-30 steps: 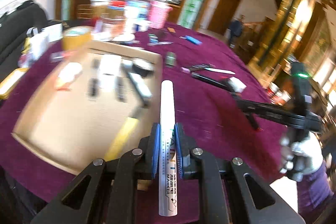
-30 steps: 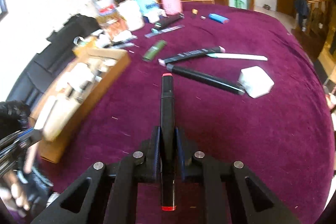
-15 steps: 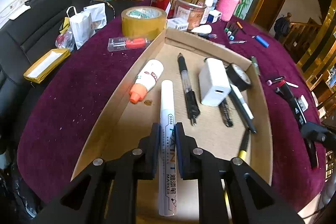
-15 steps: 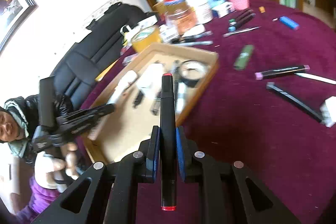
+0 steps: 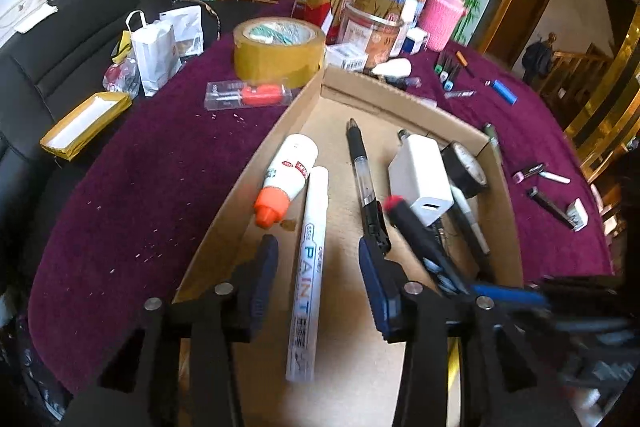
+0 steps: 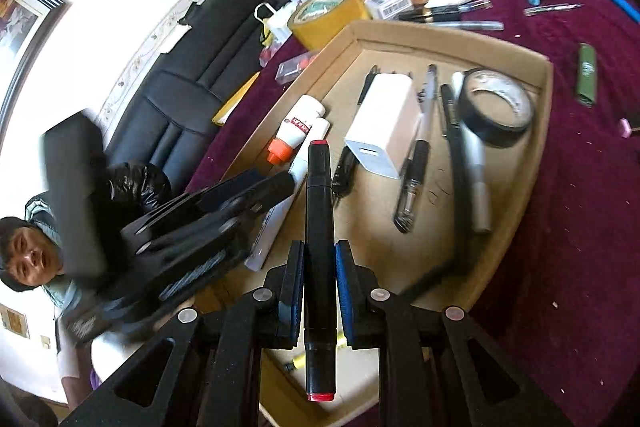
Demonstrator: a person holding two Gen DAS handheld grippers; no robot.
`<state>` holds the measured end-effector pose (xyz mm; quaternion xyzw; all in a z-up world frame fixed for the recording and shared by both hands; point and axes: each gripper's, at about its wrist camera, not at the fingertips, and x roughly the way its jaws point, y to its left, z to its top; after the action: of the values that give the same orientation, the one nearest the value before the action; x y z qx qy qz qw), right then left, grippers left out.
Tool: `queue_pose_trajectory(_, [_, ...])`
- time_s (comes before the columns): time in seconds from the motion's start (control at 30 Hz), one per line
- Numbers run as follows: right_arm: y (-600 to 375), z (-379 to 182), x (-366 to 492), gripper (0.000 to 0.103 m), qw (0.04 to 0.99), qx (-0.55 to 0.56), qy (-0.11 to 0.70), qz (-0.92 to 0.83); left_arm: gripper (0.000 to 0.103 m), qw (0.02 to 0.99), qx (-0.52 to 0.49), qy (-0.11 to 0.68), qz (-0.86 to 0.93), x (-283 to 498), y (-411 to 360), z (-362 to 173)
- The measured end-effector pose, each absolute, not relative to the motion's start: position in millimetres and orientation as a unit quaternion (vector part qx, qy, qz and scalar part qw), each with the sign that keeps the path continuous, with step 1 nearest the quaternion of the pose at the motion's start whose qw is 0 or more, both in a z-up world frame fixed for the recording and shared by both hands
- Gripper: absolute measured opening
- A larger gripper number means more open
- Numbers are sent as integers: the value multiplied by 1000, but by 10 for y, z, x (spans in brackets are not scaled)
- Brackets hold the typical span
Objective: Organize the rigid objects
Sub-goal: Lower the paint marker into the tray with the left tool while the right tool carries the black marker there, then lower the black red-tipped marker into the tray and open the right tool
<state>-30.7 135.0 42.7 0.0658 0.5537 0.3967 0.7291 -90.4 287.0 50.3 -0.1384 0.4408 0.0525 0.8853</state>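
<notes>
The white paint marker (image 5: 308, 267) lies on the floor of the cardboard tray (image 5: 224, 227), beside a glue bottle with an orange cap (image 5: 288, 175). My left gripper (image 5: 318, 247) straddles it; its jaws are opening and the pads stand clear of the marker. My right gripper (image 6: 320, 251) is shut on a black marker with red ends (image 6: 319, 195), held over the tray's near end just right of the left gripper (image 6: 260, 183). From the left wrist, that black marker (image 5: 412, 227) comes in from the right.
The tray also holds a white charger (image 5: 420, 183), a black tape roll (image 5: 466, 171) and several pens. A yellow tape roll (image 5: 278, 51), jars and a pink cup (image 5: 444, 23) crowd the far table. Loose pens and a green lighter (image 6: 586, 75) lie on the purple cloth.
The left jaws have parted and let go of the white marker, which now rests in the tray. The right gripper has carried the black marker over the tray, close beside the left gripper.
</notes>
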Motion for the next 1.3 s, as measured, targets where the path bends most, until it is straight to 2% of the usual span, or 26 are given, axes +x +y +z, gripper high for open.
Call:
queue_pose_trajectory(0.07, [1409,385,-265,17,728,64,558,393,52,892,-154,422,49,-1044,2917,585])
queue_pose_trajectory(0.13, [1449,346,-220,17,732,61,560,384,57,898,-164,406,52,-1172,2962,647])
queue_pose_trajectory(0.6, [1543,260,181,18,775,75,546,310,59,897,-212,385,42,-1549,3032,650])
queue_pose_trajectory(0.67, [1516,272,182,22,775,79,544,311,59,896,-216,386,42,-1573,3029,645])
queue_pose_trajectory(0.8, [1362,397,148,38,781,96,526,322,60,896,-215,386,48,-1618,3004,648])
queue_pose_trajectory(1.1, [685,712,-108,49,817,96,466,325,61,900,-185,386,81,-1707,2857,691])
queue_pose_trajectory(1.23, [202,733,-187,51,841,81,446,294,73,904,-179,382,65,-1722,2690,755])
queue_pose_trajectory(1.3, [-38,733,-186,51,851,77,440,276,73,906,-178,380,47,-1726,2559,790])
